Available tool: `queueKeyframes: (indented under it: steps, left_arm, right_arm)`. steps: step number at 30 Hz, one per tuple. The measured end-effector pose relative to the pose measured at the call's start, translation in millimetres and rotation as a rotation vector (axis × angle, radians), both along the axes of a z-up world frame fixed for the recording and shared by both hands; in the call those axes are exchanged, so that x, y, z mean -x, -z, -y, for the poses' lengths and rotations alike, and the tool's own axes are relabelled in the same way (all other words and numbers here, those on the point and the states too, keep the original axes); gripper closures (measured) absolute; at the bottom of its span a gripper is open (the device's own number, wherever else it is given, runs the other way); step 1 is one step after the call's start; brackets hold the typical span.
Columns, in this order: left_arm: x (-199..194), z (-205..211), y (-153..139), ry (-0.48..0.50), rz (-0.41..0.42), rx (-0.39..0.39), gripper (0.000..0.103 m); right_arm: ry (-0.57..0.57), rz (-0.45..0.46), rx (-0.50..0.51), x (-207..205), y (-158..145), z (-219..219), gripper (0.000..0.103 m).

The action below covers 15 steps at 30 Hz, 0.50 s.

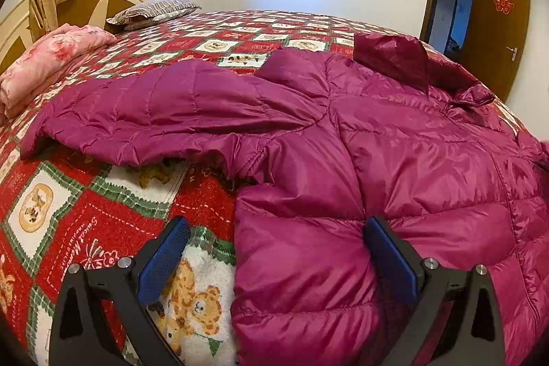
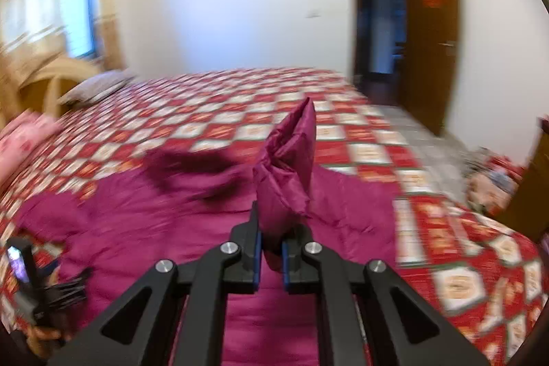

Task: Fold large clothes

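- The jacket [image 1: 343,139] lies spread on the bed [image 1: 103,194], one sleeve [image 1: 137,115] reaching toward 9 o'clock.
- The left hand-held gripper [image 1: 278,259] is released, straddling the jacket's side edge at 6 o'clock.
- The right hand-held gripper [image 2: 271,254] is clenched on a raised fold [image 2: 288,167].
- Best carry that fold low across the body, the left pinning the edge.
- The right view is blurred; which part it holds is unclear.

Open bedspread [image 1: 113,215] lying under and left of the wide-spread left claw [image 1: 274,258], magenta down jacket [image 1: 394,160] bulking across its right side and ahead. Pink folded quilt [image 1: 51,60] and pillow [image 1: 154,10] far ahead-left. Bare bedspread ahead-right of the right claw [image 2: 271,258], clamped on a raised jacket fold.
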State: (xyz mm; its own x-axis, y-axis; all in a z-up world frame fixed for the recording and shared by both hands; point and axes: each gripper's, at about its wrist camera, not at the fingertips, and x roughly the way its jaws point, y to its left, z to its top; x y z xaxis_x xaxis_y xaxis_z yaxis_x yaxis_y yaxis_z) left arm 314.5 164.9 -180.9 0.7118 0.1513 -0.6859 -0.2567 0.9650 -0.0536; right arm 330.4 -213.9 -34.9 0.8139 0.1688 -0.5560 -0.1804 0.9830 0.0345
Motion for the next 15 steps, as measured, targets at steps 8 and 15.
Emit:
queueKeyframes:
  steps: [8,15]
  left_arm:
    - [0.9,-1.3,1.0,0.005,0.018,0.010,0.001]
    - [1.6,-2.4,1.6,0.009,0.027,0.014,0.001]
  right_arm:
    - [-0.241,-0.072,0.026,-13.7,42.0,-118.0,0.092]
    - [-0.302,-0.156,0.013,-19.4,78.3,-157.1,0.092]
